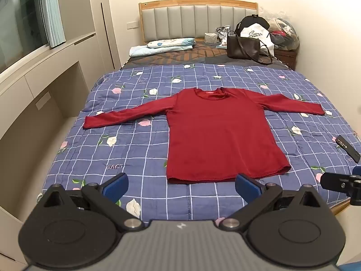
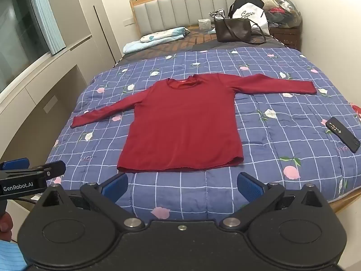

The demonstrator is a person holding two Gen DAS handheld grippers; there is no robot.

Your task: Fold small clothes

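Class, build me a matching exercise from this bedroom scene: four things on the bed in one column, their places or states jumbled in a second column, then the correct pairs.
Column 1
1. red long-sleeved top
2. brown handbag
3. black phone
4. folded light blue bedding

Column 2
A. near the right edge of the quilt
B. by the headboard, left side
C. spread flat, sleeves stretched out
D. standing by the headboard, right side

Pairs: 1-C, 2-D, 3-A, 4-B
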